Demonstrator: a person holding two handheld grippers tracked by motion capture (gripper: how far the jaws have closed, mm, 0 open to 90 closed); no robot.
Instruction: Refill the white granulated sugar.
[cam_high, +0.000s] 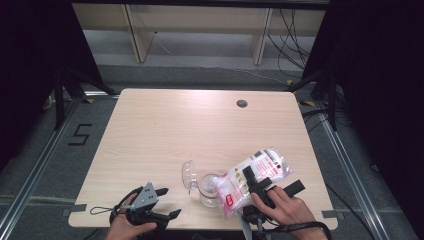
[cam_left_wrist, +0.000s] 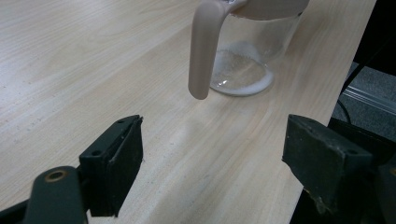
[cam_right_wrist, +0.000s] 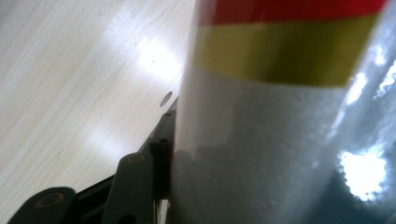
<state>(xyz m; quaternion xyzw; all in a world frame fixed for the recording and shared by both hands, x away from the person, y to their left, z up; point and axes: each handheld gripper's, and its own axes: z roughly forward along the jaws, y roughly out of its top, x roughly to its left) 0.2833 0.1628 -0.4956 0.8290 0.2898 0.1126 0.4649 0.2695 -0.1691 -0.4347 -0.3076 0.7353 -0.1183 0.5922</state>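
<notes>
A clear jug (cam_high: 209, 192) with a beige handle (cam_left_wrist: 203, 51) stands near the table's front edge, its lid (cam_high: 189, 176) tipped open to the left. A thin layer of white powder (cam_left_wrist: 240, 74) covers its bottom. My right gripper (cam_high: 272, 181) is shut on a plastic bag of white grains (cam_high: 255, 175) with red print, held tilted with its lower end over the jug's mouth. In the right gripper view the bag (cam_right_wrist: 280, 140) fills the space beside one black finger (cam_right_wrist: 161, 149) that presses on it. My left gripper (cam_high: 169, 202) rests open, left of the jug, with nothing between its fingers (cam_left_wrist: 116, 158).
The light wooden table (cam_high: 200, 130) has a round cable hole (cam_high: 242, 103) at the back right. Its front edge runs close behind both hands. Dark curtains and floor rails flank the table, and a wooden shelf frame (cam_high: 145, 35) stands beyond it.
</notes>
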